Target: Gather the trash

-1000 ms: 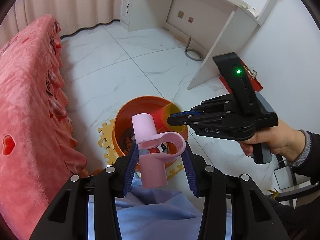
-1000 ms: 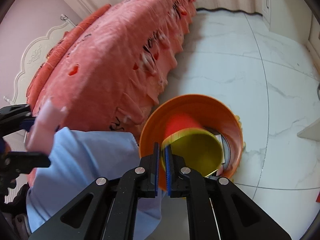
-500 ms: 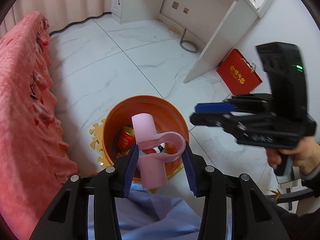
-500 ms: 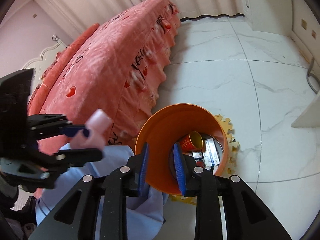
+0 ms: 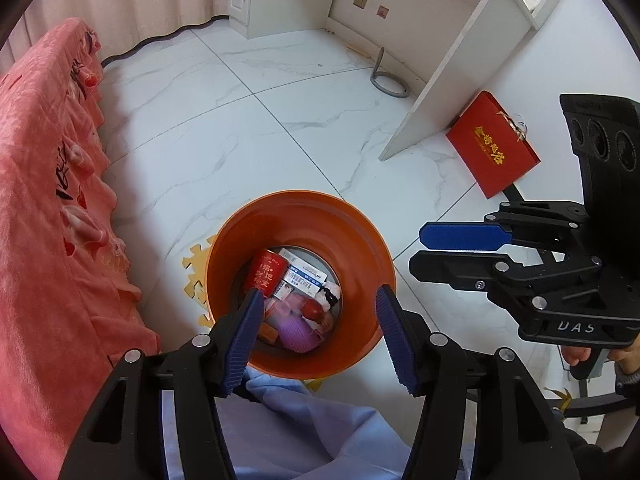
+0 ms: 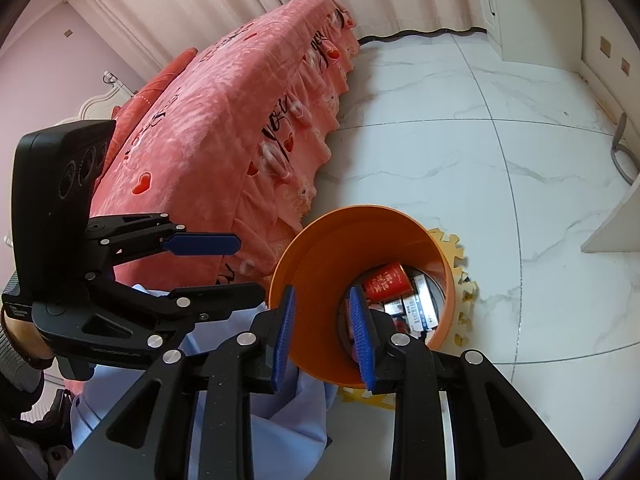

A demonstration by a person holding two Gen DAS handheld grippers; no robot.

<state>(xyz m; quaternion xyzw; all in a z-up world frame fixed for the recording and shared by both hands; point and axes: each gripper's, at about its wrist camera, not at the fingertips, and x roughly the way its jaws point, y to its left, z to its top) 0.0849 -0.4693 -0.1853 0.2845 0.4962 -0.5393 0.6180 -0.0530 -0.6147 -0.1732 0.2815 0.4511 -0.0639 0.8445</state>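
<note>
An orange trash bin stands on the white floor, also in the right wrist view. Inside lie a red can, small boxes and a pink cup. The red can and boxes also show in the right wrist view. My left gripper is open and empty above the bin's near rim. My right gripper is open and empty, straddling the bin's near rim. It appears at the right of the left wrist view.
A pink-red bedspread hangs at the left, close to the bin. A yellow foam mat lies under the bin. A red gift box leans by a white desk panel. Light blue cloth lies below the grippers.
My left gripper opened and the pink cup dropped into the bin. My right gripper let go of the yellow-and-red can earlier, opened and drew back to the right.
</note>
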